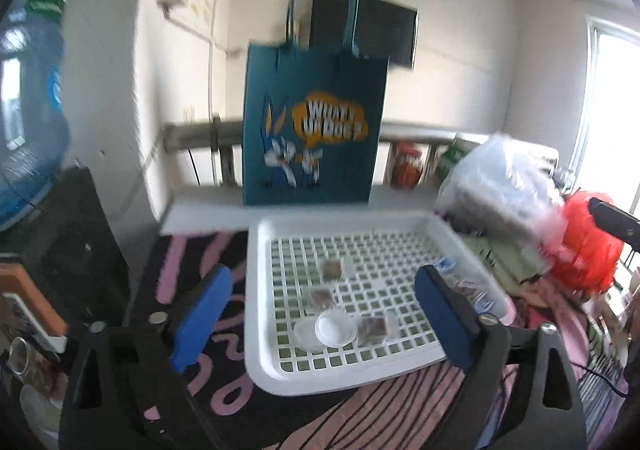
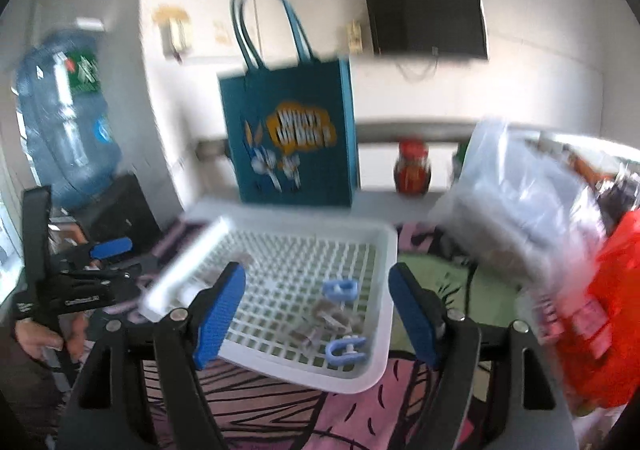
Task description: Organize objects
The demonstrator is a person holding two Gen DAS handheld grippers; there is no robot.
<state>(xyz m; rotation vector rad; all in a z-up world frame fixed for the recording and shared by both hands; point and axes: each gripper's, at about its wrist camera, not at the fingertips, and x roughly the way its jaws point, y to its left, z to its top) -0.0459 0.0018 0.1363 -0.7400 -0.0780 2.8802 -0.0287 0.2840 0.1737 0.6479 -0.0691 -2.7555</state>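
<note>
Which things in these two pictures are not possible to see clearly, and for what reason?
- Small packets in the white tray: right wrist view, motion blur; contents unreadable.
- Tray's near left corner: right wrist view, hidden behind the right gripper fingers.
- Teal bag interior: both views, only its front shows.
- Clear plastic bag contents: left wrist view, blurred.

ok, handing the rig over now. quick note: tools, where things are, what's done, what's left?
Left tool: open, empty.
Right tool: open, empty.
White tray on the patterned cloth holds small packets, a clear cup and two blue clips.
Blue tote bag stands upright behind the tray.
Done: those items are in the tray.
Left: can't tell; clutter sits to the right.
</note>
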